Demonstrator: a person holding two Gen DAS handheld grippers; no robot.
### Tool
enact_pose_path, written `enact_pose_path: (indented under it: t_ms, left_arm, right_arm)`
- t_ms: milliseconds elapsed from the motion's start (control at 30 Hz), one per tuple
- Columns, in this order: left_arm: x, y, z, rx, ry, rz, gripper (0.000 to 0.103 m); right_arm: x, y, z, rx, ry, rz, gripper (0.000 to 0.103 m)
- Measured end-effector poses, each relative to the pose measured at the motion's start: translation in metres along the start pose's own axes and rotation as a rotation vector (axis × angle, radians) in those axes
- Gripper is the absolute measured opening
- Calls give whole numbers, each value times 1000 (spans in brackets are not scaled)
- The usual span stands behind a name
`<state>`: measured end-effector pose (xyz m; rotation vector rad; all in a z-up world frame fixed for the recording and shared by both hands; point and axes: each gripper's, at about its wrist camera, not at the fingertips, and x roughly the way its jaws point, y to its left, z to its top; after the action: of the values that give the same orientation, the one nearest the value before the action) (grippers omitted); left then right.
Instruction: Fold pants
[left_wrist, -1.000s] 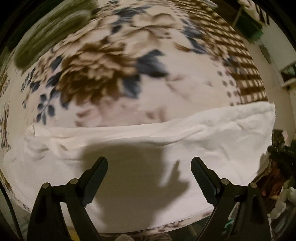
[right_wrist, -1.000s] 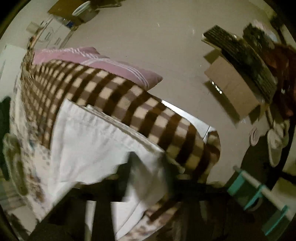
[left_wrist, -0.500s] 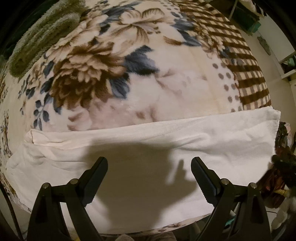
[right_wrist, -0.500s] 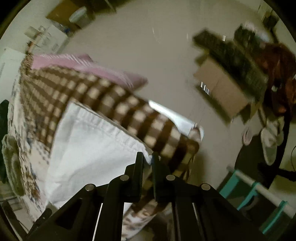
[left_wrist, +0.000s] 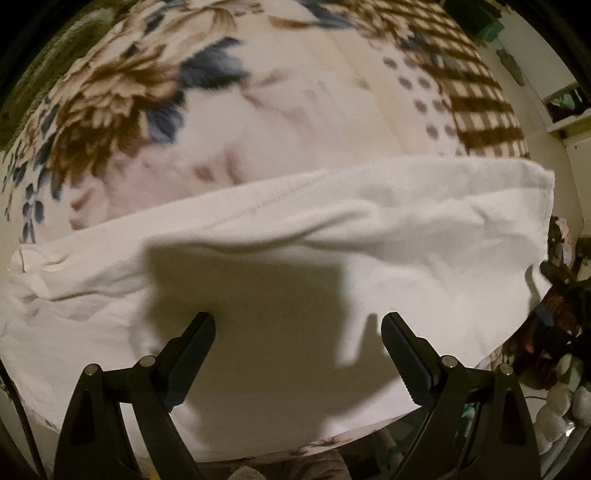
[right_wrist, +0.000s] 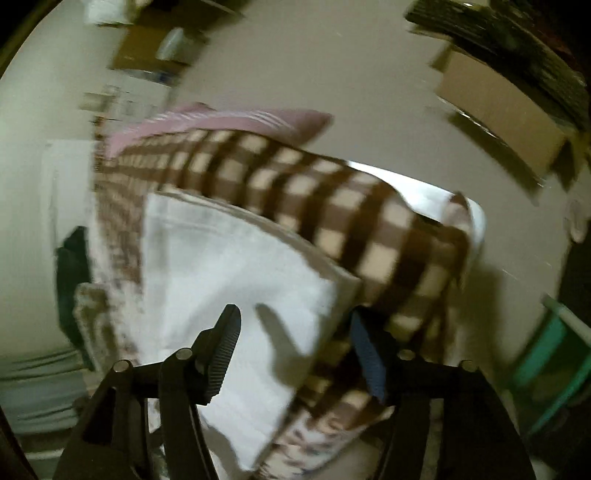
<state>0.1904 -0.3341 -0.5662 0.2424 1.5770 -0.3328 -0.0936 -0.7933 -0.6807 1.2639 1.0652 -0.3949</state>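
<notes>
Two views. Left wrist view: the left gripper (left_wrist: 298, 325) points down over the white pants (left_wrist: 332, 236), which lie folded across the floral blanket (left_wrist: 258, 110) on the bed; its jaws stand wide apart, gripping nothing. Right wrist view, blurred: the right gripper (right_wrist: 295, 325) hangs over the pants' corner (right_wrist: 229, 266) near the checked blanket border (right_wrist: 332, 206); its jaws have just been opening, with cloth under the gap but not pinched.

White pants (left_wrist: 332, 236) lie flat across a floral blanket (left_wrist: 229, 110). The left gripper (left_wrist: 298, 328) hangs above them, jaws wide apart, casting a shadow.
</notes>
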Motion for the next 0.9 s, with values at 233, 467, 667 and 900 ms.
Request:
enact_pose_path:
  t_ms: [233, 467, 667, 900]
  left_arm:
    - [31, -3, -3, -19, 55, -23, 98]
    - [52, -16, -1, -18, 89, 0, 103]
    - [64, -33, 6, -51, 113, 55, 103]
    - [64, -42, 11, -57, 101, 29, 103]
  right_arm:
    - [9, -10, 5, 58, -25, 201, 59]
    - [44, -12, 3, 35, 52, 384, 54]
    - [61, 14, 5, -54, 59, 385, 55]
    - [75, 48, -2, -96, 17, 226, 5]
